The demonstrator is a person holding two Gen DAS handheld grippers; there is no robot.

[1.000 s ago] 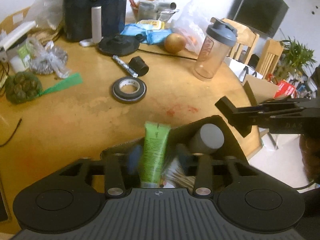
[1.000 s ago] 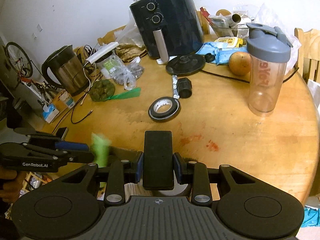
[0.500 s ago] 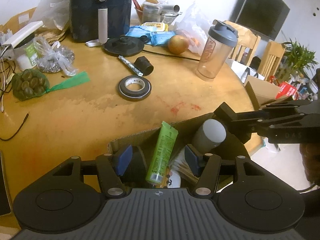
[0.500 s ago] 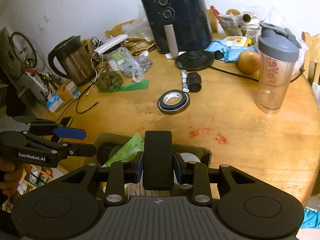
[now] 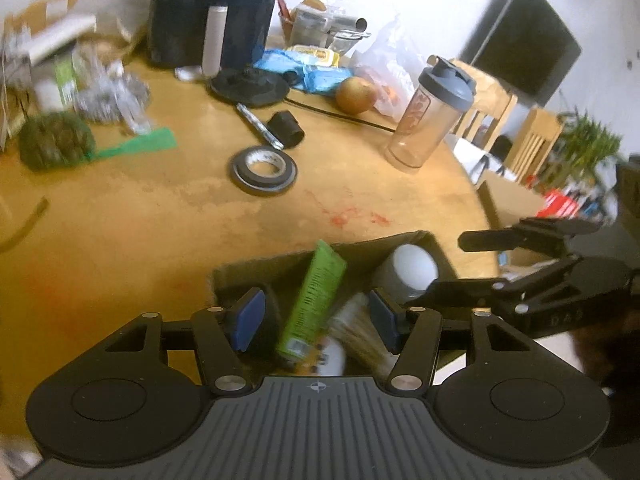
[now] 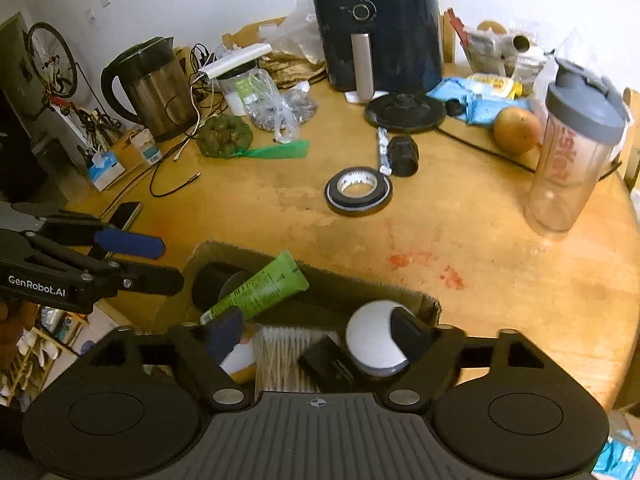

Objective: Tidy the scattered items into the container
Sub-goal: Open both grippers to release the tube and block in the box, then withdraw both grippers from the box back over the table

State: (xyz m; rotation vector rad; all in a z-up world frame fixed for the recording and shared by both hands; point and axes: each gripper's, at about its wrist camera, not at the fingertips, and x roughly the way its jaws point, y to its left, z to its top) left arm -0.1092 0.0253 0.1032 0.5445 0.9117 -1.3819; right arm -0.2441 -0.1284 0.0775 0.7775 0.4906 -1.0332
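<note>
A cardboard box [image 6: 216, 250] stands at the table's near edge; it also shows in the left wrist view [image 5: 256, 270]. In it lie a green tube [image 6: 260, 290] [image 5: 316, 296], a white-lidded jar [image 6: 374, 344] [image 5: 408, 272], a pack of cotton swabs [image 6: 280, 356], a black flat block [image 6: 328, 362] and a black round item [image 6: 212, 280]. My left gripper [image 5: 316, 318] is open and empty above the box. My right gripper [image 6: 316, 330] is open and empty above the box. A tape roll [image 6: 358, 190], a black cap [image 6: 404, 150] and a silver tube [image 6: 383, 150] lie on the table.
Beyond stand an air fryer [image 6: 380, 24], a kettle [image 6: 154, 88], a shaker bottle [image 6: 576, 148], an apple [image 6: 516, 130], a kettle base [image 6: 404, 112], a green net bag [image 6: 226, 136], plastic bags, cables and a phone [image 6: 124, 214]. Chairs stand at the right [image 5: 532, 144].
The left gripper let the green tube go into the box and opened. The right gripper opened and released the black flat block, which now lies in the box.
</note>
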